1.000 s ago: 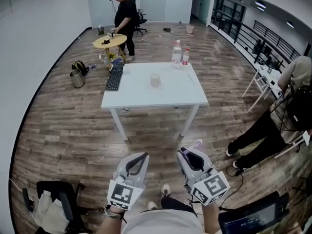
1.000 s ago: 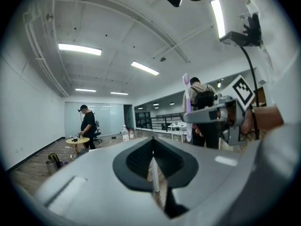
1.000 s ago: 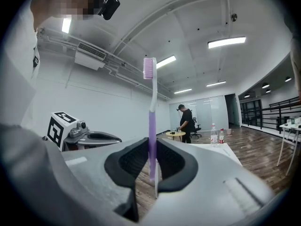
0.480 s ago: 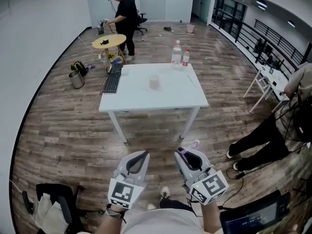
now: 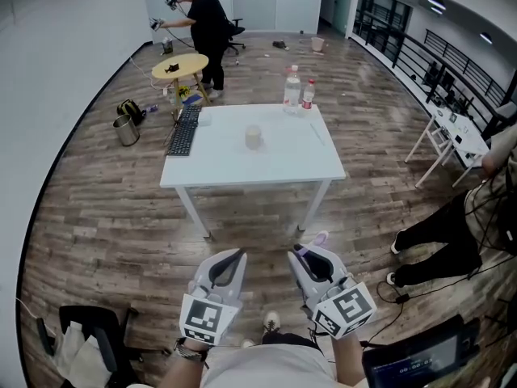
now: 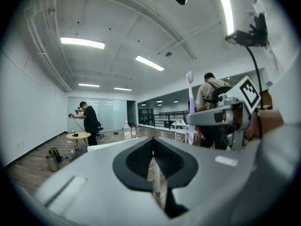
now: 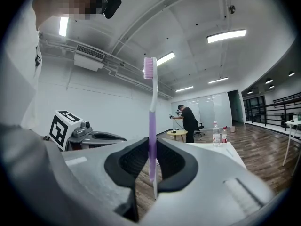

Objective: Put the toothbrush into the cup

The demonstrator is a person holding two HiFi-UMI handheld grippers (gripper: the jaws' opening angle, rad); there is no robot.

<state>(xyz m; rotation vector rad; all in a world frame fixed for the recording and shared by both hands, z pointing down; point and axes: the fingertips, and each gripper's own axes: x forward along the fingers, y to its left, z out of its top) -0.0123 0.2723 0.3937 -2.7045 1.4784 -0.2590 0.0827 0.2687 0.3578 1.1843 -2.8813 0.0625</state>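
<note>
The left hand-held gripper (image 6: 153, 173) is held above the wooden floor (image 5: 105, 217), its jaws pressed together with nothing between them. Just beside it, the right hand-held gripper (image 7: 153, 175) pinches the toothbrush (image 7: 151, 126) by its purple handle, upright, with the pink bristle head on top. Both point toward the white worktop (image 5: 234, 168), which stands well apart from them. On it, a dark keyboard (image 5: 184, 129) lies along the left edge, the cup (image 5: 254, 137) stands upright near the middle, and two bottles (image 5: 292, 90) stand at the far right corner.
</note>
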